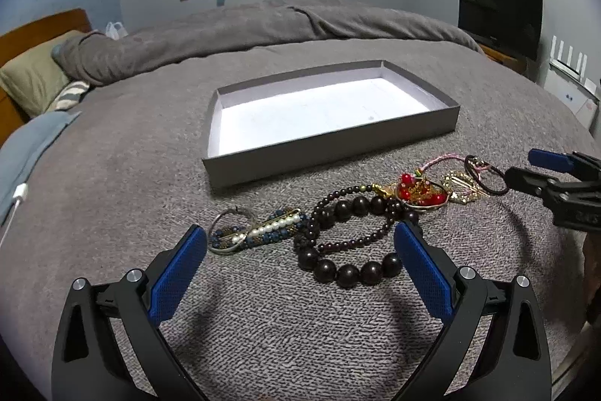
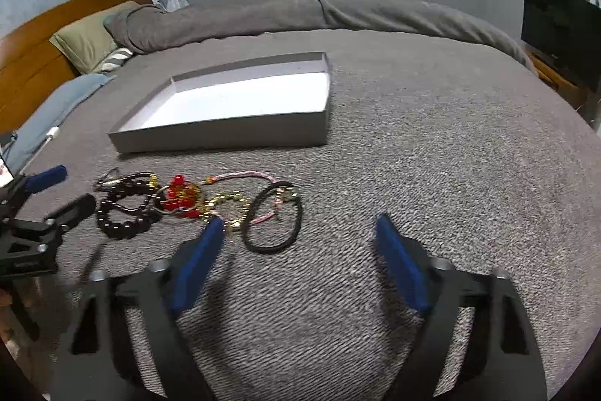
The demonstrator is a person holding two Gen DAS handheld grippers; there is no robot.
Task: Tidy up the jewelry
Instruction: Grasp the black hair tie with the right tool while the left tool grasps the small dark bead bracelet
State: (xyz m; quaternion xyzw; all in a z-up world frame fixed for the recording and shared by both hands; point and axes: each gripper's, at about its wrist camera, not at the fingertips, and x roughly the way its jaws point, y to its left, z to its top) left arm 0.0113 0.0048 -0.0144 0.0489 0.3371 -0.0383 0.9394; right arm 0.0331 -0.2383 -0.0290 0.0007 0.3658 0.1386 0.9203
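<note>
A row of jewelry lies on the grey bed cover in front of an empty grey tray (image 1: pixel 319 158) (image 2: pixel 225 138). From left: a blue and pearl beaded piece (image 1: pixel 259 232), a large dark bead bracelet (image 1: pixel 349 269) (image 2: pixel 124 226), a thin dark bead strand (image 1: pixel 345 217), red beads with gold chain (image 1: pixel 420 192) (image 2: pixel 180 196), a gold clip (image 1: pixel 460 188) (image 2: pixel 225 205), a pink cord (image 2: pixel 240 175) and a black hair tie (image 1: pixel 484 175) (image 2: pixel 274 220). My left gripper (image 1: pixel 300 250) is open, just above the dark bracelet. My right gripper (image 2: pixel 296 235) is open, near the hair tie.
The bed has a rolled grey duvet (image 1: pixel 263 25) and pillows (image 1: pixel 33 74) at the far side, and a wooden headboard (image 2: pixel 56 36) on the left. A dark screen (image 1: pixel 499 17) stands at the right. A white cable (image 1: pixel 15 202) lies at the bed's left edge.
</note>
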